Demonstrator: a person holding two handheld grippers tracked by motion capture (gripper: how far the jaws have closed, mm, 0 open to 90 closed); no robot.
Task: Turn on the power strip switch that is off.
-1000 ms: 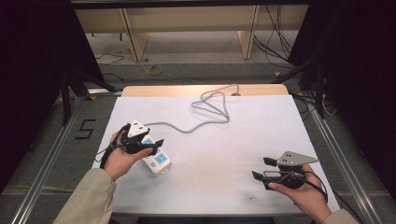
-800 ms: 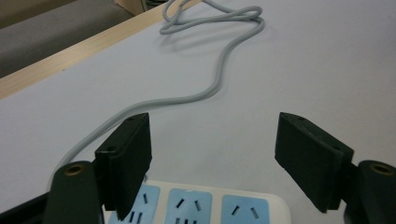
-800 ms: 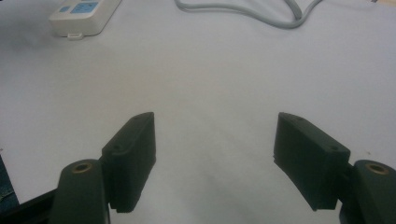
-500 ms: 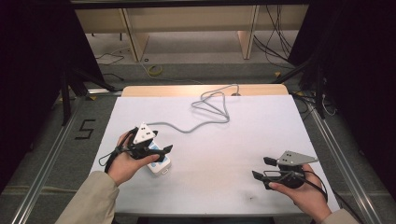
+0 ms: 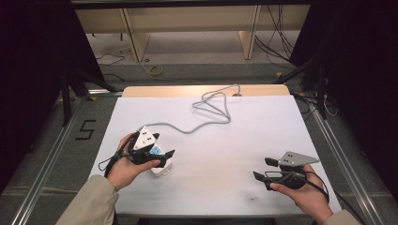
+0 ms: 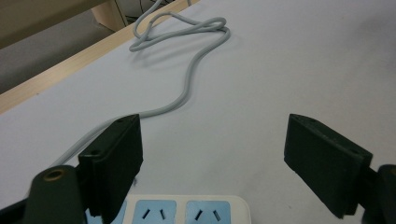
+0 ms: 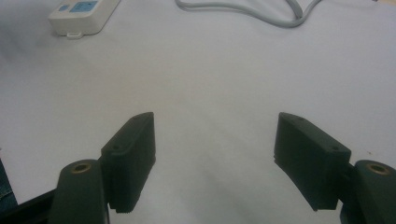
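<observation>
From the high view, the white power strip (image 5: 159, 161) lies on the white table (image 5: 234, 140), its grey cord (image 5: 206, 119) running away in loops toward the table's far edge. The left gripper (image 5: 162, 150) hovers right over the strip; its jaws have just been opening and stand wide, pressing on nothing. The right gripper (image 5: 265, 168) sits well apart from the strip, released.

In the left gripper view, the strip's blue-faced sockets (image 6: 182, 210) lie just below and between the parted jaws, the cord (image 6: 187, 93) curling beyond.

In the right gripper view, the jaws gape over bare table (image 7: 210, 93), with the strip (image 7: 81, 16) far off.
</observation>
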